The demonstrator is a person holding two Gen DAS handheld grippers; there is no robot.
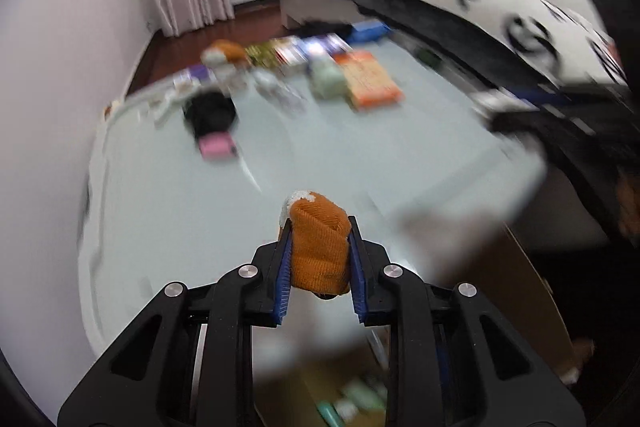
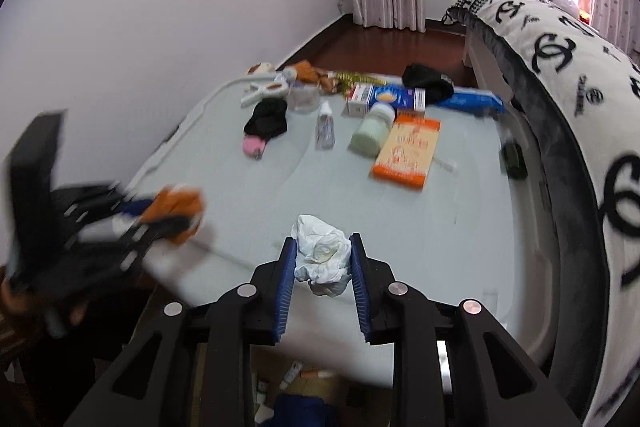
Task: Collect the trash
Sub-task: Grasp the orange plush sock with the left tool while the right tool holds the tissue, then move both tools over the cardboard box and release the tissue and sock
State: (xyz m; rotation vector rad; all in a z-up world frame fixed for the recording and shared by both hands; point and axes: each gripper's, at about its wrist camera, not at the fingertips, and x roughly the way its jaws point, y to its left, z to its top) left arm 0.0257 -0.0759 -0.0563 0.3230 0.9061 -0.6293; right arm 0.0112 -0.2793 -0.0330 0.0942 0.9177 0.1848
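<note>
Blue-padded right gripper (image 2: 323,259) jaws are clamping crumpled tissue (image 2: 322,255); left gripper (image 1: 320,251) jaws are squeezing orange sock (image 1: 319,247). Loose tissue risks slipping over the worktop (image 2: 400,227).

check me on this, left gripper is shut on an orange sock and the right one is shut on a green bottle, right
Not quite. The left gripper is shut on the orange sock, but the right gripper is shut on a crumpled white tissue, not a green bottle. The right wrist view shows it between the fingers.
</note>
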